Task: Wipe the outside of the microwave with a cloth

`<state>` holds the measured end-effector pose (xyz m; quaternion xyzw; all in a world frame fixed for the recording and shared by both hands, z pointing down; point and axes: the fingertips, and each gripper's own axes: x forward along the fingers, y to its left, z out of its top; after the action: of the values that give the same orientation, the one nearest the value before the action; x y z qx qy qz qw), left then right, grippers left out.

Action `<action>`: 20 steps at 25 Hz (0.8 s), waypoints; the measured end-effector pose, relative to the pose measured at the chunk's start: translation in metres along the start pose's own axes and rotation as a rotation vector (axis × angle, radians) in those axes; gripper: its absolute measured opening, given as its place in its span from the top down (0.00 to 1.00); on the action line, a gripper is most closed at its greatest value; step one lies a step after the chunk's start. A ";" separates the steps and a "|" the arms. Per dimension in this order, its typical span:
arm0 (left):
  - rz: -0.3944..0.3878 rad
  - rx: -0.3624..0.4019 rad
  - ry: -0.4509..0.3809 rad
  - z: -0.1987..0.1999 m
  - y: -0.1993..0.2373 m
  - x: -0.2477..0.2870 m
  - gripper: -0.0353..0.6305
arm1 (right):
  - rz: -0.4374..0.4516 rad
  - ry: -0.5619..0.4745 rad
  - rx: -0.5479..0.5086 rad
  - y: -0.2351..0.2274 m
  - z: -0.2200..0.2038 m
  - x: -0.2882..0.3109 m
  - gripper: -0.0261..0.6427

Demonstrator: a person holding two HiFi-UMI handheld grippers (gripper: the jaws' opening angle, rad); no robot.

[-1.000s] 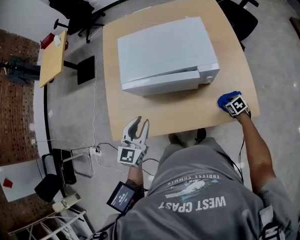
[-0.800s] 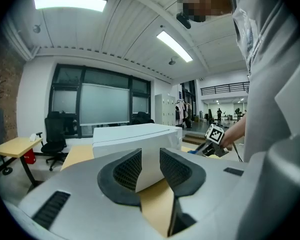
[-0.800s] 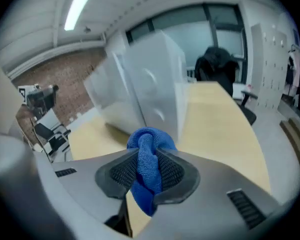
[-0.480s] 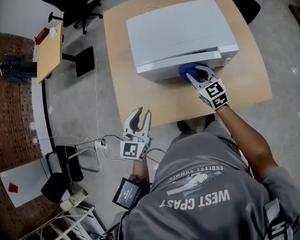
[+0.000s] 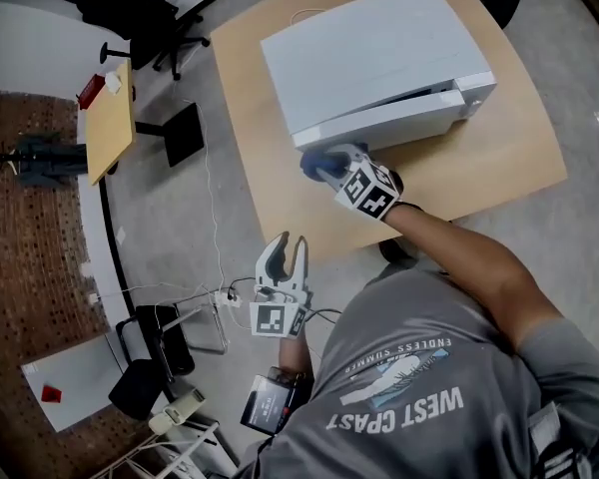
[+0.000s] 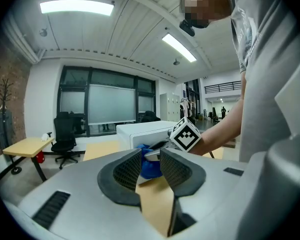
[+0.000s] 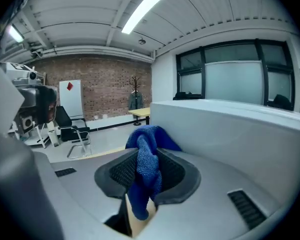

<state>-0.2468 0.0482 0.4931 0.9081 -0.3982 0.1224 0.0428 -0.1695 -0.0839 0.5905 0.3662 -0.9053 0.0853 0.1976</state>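
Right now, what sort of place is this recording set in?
Most likely an office or lab workspace: a black swivel chair beside a small wooden desk, a large glazed partition, a brick wall, and the microwave sitting on a work table.

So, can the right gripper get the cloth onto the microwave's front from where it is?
Probably yes. The right gripper, whose jaws have just been closing on the blue cloth between them, sits by the microwave's front corner, with nothing on the table between.
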 end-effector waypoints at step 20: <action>-0.091 -0.008 0.002 -0.004 -0.006 0.028 0.76 | -0.303 0.075 0.309 -0.102 -0.098 -0.098 0.81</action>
<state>-0.2249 0.0330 0.5042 0.9250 -0.3567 0.1198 0.0524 -0.0058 -0.0664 0.6390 0.5205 -0.8081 0.2061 0.1830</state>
